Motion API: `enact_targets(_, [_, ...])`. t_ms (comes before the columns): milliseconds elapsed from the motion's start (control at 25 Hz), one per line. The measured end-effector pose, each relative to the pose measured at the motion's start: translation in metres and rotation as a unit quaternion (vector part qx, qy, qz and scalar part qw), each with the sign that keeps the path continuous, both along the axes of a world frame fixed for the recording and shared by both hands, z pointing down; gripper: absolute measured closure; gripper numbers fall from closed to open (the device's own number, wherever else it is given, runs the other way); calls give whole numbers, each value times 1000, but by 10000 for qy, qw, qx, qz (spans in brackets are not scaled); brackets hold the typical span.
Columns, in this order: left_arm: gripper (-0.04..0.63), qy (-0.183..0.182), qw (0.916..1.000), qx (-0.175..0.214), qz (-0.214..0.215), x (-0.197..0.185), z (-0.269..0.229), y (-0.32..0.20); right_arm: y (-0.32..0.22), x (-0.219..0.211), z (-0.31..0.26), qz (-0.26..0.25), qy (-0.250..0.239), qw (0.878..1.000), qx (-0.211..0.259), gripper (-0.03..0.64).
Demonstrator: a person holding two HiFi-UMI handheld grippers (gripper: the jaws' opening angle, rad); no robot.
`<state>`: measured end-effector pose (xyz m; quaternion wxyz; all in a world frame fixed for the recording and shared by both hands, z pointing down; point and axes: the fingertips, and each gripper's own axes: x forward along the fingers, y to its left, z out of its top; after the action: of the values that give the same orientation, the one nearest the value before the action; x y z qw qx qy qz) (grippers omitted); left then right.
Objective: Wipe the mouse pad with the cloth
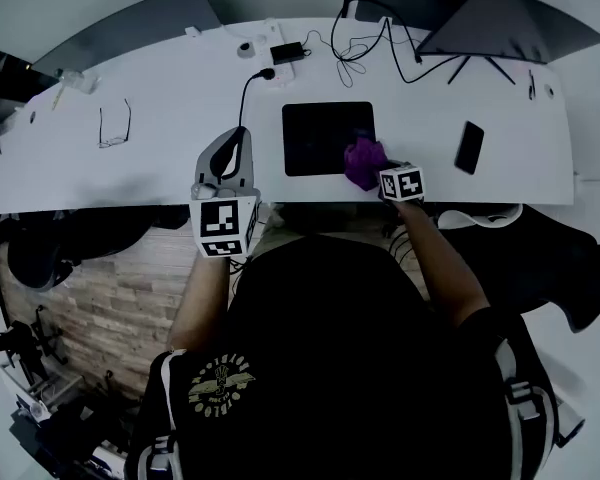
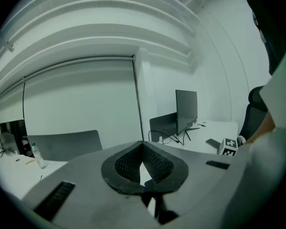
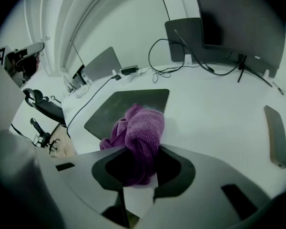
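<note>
A black mouse pad (image 1: 320, 136) lies flat on the white desk (image 1: 160, 158). A bunched purple cloth (image 1: 363, 162) rests on the pad's near right corner. My right gripper (image 1: 376, 172) is shut on the cloth, its marker cube just behind. In the right gripper view the cloth (image 3: 142, 130) bulges out from between the jaws of the right gripper (image 3: 141, 162), over the near edge of the pad (image 3: 128, 106). My left gripper (image 1: 236, 140) sits left of the pad, tilted upward. In its own view the left gripper (image 2: 142, 150) is shut on nothing.
A phone (image 1: 469, 147) lies right of the pad, glasses (image 1: 113, 128) far left. A black cable (image 1: 248, 93) runs from a power strip (image 1: 278, 53) toward the left gripper. A monitor (image 1: 505, 23) stands at the back right. The desk's near edge is just below the pad.
</note>
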<state>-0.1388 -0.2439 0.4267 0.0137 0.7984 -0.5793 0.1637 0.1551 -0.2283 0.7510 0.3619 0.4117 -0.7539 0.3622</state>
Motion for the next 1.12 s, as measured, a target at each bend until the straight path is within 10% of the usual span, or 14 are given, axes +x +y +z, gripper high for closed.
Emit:
enact_targets(200, [592,18,9999,109,74,21,-8,3,3,35,-8,144,111,9998,104,506])
enact_targets(440, [592,-3,9993,367,-16,28,-36,10,-8,19,-108,73,-877,9903,1079,506])
enact_targets(680, [592,7,9959,892,-157,30,-82,23,-11,-1,-260,-168,-1888,9508,2452,506])
enact_targets(1120, [592,6,9915,1275,-272,31,-127,62,17,0,-416,-650,-1618,8742,4531,508])
